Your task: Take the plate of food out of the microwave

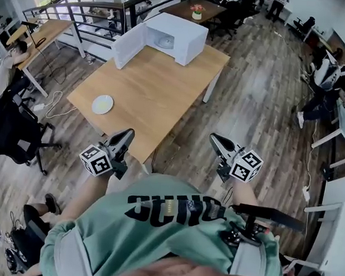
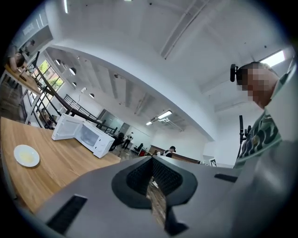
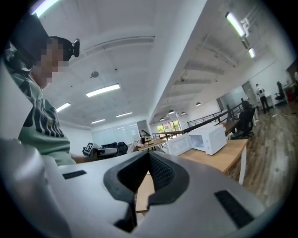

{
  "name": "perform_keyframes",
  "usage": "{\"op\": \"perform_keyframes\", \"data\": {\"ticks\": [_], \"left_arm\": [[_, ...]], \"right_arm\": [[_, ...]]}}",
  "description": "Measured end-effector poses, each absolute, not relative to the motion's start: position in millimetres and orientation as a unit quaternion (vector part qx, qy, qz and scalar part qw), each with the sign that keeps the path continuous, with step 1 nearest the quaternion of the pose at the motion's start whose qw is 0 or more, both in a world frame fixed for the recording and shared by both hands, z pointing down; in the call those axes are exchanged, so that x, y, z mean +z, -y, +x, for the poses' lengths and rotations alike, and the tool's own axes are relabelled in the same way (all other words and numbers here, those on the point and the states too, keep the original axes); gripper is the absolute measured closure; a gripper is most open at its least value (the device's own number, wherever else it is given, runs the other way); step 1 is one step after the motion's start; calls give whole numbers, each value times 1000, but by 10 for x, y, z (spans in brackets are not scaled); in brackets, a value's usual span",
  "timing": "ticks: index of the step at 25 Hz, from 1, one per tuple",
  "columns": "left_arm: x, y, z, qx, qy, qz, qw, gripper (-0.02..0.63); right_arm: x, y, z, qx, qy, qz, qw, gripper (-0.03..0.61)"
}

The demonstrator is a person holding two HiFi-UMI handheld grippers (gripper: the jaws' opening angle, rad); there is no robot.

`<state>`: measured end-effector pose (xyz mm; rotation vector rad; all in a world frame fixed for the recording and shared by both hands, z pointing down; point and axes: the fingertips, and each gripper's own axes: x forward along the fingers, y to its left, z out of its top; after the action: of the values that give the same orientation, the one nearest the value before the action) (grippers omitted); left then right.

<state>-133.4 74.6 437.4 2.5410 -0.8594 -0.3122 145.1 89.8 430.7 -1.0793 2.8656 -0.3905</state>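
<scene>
A white microwave (image 1: 168, 37) stands at the far end of the wooden table (image 1: 159, 86) with its door (image 1: 127, 47) swung open to the left; a round tray shows inside. A white plate with pale food (image 1: 102, 104) lies on the table near its left edge, apart from the microwave. My left gripper (image 1: 128, 134) and right gripper (image 1: 214, 138) hang level in front of the near table edge, both shut and holding nothing. The left gripper view shows its shut gripper (image 2: 151, 160), the plate (image 2: 26, 155) and the microwave (image 2: 84, 132). The right gripper view shows its shut gripper (image 3: 149, 155) and the microwave (image 3: 205, 138).
Black office chairs (image 1: 12, 131) stand left of the table. More desks lie behind it, one with a flower pot (image 1: 197, 12). People sit at white desks on the right (image 1: 328, 81). Wooden floor runs between the table and those desks.
</scene>
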Motion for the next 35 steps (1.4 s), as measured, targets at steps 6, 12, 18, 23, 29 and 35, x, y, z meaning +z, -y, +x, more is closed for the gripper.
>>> {"op": "perform_keyframes", "data": {"ticks": [6, 12, 18, 23, 29, 35], "left_arm": [[4390, -1215, -940, -98, 295, 917, 250, 609], [4222, -1254, -594, -88, 245, 937, 232, 609], [4225, -985, -812, -103, 210, 942, 239, 609], [4330, -877, -1094, -107, 178, 948, 241, 609], [4380, -822, -1472, -91, 150, 956, 235, 610], [4507, -788, -1682, -99, 160, 949, 253, 609]], "right_arm": [[4329, -1618, 1794, -129, -922, -362, 46, 572], [4479, -1690, 1993, -150, -906, -391, 62, 572], [4377, -1702, 1769, -136, -891, -428, 62, 572], [4225, -1590, 1317, -120, -882, -453, 54, 572], [4193, -1571, 790, -122, -871, -473, 56, 572], [4163, -1493, 640, -122, -873, -471, 46, 572]]}}
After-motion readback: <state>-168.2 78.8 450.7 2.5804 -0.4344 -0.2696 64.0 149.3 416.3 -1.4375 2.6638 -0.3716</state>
